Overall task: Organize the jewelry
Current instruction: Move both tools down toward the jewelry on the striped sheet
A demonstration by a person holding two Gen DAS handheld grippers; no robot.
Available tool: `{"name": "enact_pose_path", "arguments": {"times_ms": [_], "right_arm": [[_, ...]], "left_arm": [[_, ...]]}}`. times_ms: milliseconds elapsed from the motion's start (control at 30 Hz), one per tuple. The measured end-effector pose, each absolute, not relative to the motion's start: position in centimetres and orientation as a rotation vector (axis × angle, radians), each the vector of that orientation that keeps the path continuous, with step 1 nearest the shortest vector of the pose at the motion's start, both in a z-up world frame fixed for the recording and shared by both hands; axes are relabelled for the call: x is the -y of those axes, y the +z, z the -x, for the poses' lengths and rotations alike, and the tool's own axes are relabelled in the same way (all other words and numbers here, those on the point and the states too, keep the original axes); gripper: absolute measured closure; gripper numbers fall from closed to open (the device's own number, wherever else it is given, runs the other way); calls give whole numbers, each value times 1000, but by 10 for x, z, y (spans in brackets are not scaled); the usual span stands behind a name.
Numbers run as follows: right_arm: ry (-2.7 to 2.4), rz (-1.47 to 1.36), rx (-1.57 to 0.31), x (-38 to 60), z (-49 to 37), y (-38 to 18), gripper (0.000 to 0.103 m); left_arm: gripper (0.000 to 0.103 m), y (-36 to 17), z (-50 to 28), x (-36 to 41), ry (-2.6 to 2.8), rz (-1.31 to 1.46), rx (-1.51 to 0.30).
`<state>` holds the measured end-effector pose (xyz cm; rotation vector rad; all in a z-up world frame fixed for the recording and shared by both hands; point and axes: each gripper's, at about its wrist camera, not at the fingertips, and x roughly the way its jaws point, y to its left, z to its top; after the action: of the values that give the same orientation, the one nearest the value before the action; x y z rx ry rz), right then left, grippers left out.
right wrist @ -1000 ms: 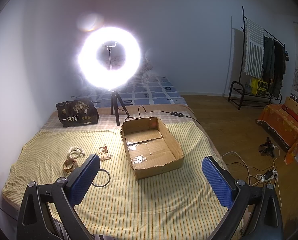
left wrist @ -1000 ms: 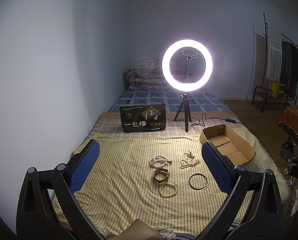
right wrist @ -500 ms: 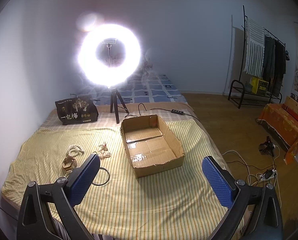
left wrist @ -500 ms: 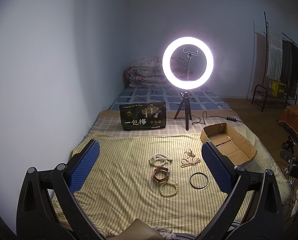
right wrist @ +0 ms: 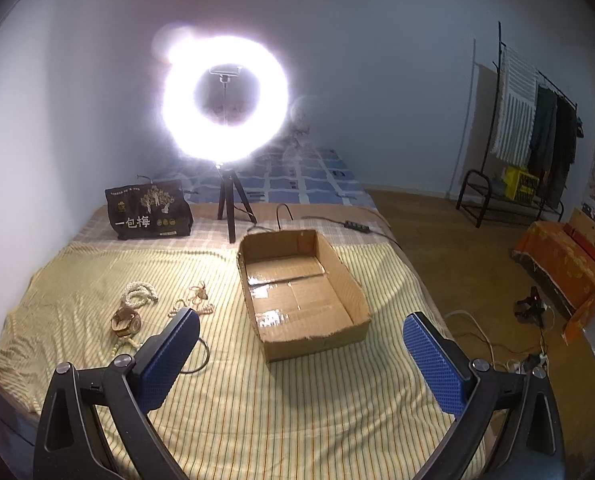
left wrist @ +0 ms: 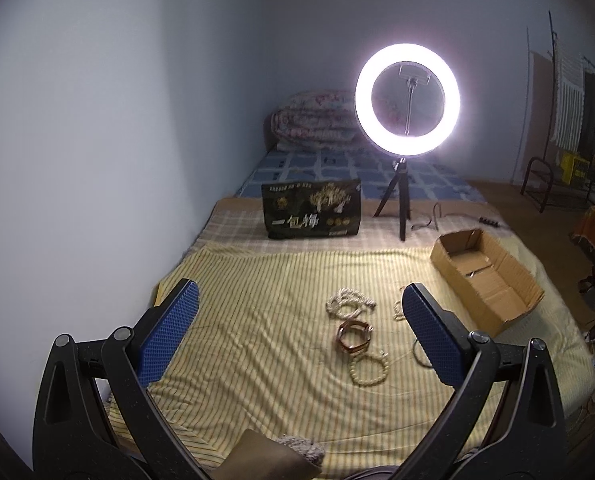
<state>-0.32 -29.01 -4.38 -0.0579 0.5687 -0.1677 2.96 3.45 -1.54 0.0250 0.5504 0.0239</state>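
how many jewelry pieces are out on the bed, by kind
pale bead strands: 3 – white coil, tasselled strand, cream loop
brown bracelet: 1
dark bangle: 1
total: 5, all on the striped sheet; none in the cardboard box

Left gripper (left wrist: 295,298) jaws wide apart, empty, above the striped sheet (left wrist: 257,320). Between the jaws: white bead coil (left wrist: 347,303), brown bracelet (left wrist: 352,336), bead loop (left wrist: 368,369). Cardboard box (left wrist: 487,276) beyond right jaw. Ring light (left wrist: 407,99) and black bag (left wrist: 311,209) far ahead.
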Motion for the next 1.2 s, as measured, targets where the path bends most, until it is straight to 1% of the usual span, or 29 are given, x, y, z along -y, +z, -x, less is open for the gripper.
{"name": "enact_pose_path", "arguments": {"times_ms": [167, 467, 500, 533, 567, 600, 667, 733, 800, 867, 967, 1067, 1133, 1167, 1200], "right_arm": [[-90, 109, -566, 278, -12, -54, 0], [136, 258, -745, 240, -61, -94, 0], [172, 269, -768, 234, -67, -100, 1], [200, 277, -794, 228, -72, -108, 2], [221, 278, -811, 225, -74, -114, 4], [256, 277, -840, 220, -79, -121, 7], [297, 272, -889, 214, -88, -134, 10], [329, 278, -936, 207, -98, -148, 13], [356, 286, -972, 200, -105, -160, 24], [381, 293, -1007, 195, -112, -169, 28], [418, 308, -1043, 188, -119, -183, 32], [455, 332, -1081, 180, -126, -199, 34], [479, 350, -1111, 174, -132, -210, 46], [485, 355, -1128, 173, -135, -216, 55], [492, 355, -1144, 172, -138, -221, 57]], "left_arm": [[0, -37, -54, -50, 0, 7, -646], [0, -79, -94, -63, -46, 75, -774], [1, -85, -98, -62, -53, 76, -788], [5, -92, -103, -61, -59, 75, -809], [9, -98, -109, -59, -66, 76, -829], [11, -102, -113, -58, -73, 81, -847], [19, -115, -123, -55, -101, 99, -894], [25, -127, -133, -54, -134, 124, -941], [32, -139, -144, -53, -149, 144, -985], [40, -152, -154, -51, -160, 157, -1027], [43, -170, -169, -46, -185, 170, -1077], [46, -185, -179, -41, -200, 185, -1122], [47, -195, -185, -37, -208, 187, -1144], [47, -198, -188, -36, -206, 186, -1149], [47, -201, -191, -34, -206, 186, -1156]]}}
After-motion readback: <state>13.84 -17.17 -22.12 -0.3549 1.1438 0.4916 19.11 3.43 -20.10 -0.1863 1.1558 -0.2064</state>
